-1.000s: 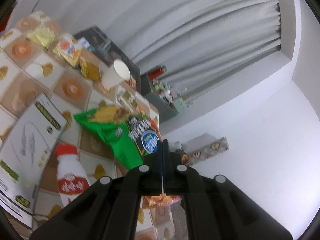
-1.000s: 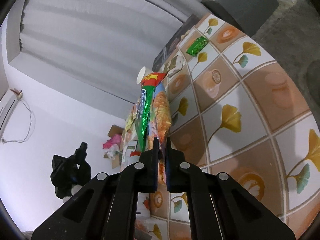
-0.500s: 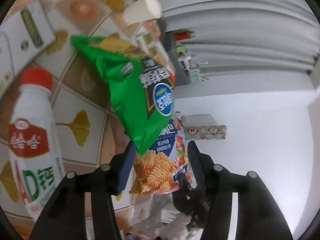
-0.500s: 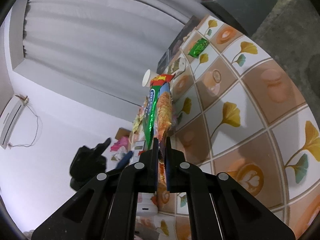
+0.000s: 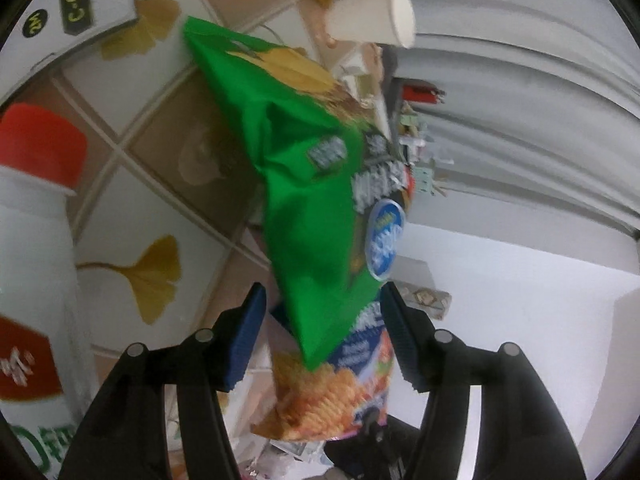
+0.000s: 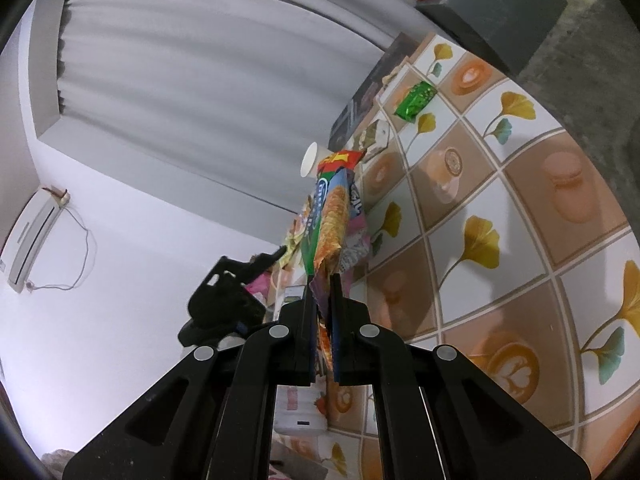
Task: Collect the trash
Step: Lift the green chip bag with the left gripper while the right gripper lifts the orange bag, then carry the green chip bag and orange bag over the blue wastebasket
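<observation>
The right gripper (image 6: pixel 322 280) is pinching the bottom edge of a bundle of empty snack bags, its two black jaws pressed nearly together on the crinkled foil. From the right wrist view, the bundle is standing edge-on, rising straight up from the jaws: a green chip bag (image 6: pixel 310 236) against an orange-and-blue snack bag (image 6: pixel 334 216).

In the left wrist view, the same bags are hanging between the spread fingers of the left gripper (image 5: pixel 322 330), whose jaws are standing wide apart and touching neither bag. The green chip bag (image 5: pixel 316 208) is lying over the orange-and-blue snack bag (image 5: pixel 340 388), which is showing below it.

Both grippers are tilting over a tablecloth (image 6: pixel 500 216) patterned with ginkgo leaves. A white paper cup (image 5: pixel 370 16) is standing behind the bags, and a white bottle with a red cap (image 5: pixel 32 240) is sitting close at the left of the left view.
</observation>
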`<action>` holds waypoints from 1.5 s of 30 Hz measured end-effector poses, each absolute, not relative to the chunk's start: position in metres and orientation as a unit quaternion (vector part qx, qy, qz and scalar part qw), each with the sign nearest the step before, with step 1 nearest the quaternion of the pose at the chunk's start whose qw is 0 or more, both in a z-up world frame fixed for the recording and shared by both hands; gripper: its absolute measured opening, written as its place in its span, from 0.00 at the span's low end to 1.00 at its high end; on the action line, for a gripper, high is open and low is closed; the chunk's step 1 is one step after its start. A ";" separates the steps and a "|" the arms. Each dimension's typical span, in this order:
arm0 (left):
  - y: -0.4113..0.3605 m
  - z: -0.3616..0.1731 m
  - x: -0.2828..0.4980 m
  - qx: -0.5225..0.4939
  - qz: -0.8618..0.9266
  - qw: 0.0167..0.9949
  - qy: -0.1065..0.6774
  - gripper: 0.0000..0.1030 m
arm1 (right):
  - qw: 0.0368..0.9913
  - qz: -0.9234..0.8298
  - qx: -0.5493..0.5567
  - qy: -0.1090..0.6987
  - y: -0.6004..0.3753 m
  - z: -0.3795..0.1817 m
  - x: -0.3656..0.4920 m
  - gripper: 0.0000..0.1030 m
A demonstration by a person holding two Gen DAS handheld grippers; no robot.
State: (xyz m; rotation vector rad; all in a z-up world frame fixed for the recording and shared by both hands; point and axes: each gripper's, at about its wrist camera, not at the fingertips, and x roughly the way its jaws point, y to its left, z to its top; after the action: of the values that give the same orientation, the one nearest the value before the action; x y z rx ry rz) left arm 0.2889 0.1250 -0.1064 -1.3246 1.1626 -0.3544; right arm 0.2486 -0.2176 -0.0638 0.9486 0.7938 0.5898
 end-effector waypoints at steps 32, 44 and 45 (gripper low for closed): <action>0.123 -0.056 0.292 -0.508 -0.172 0.726 0.430 0.04 | 0.777 0.255 0.443 0.367 -0.223 -0.065 0.246 0.03; 0.105 0.009 0.267 -0.376 -0.187 0.827 0.374 0.02 | 0.795 0.218 0.436 0.362 -0.243 -0.063 0.232 0.03; 0.104 0.015 0.265 -0.368 -0.186 0.834 0.368 0.02 | 0.795 0.219 0.437 0.361 -0.245 -0.063 0.228 0.03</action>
State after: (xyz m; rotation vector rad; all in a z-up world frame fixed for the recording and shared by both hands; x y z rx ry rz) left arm 0.2653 0.1035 0.0147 -0.7787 0.7798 -0.3936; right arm 0.2284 -0.2453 -0.0630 0.9387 0.7750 0.4700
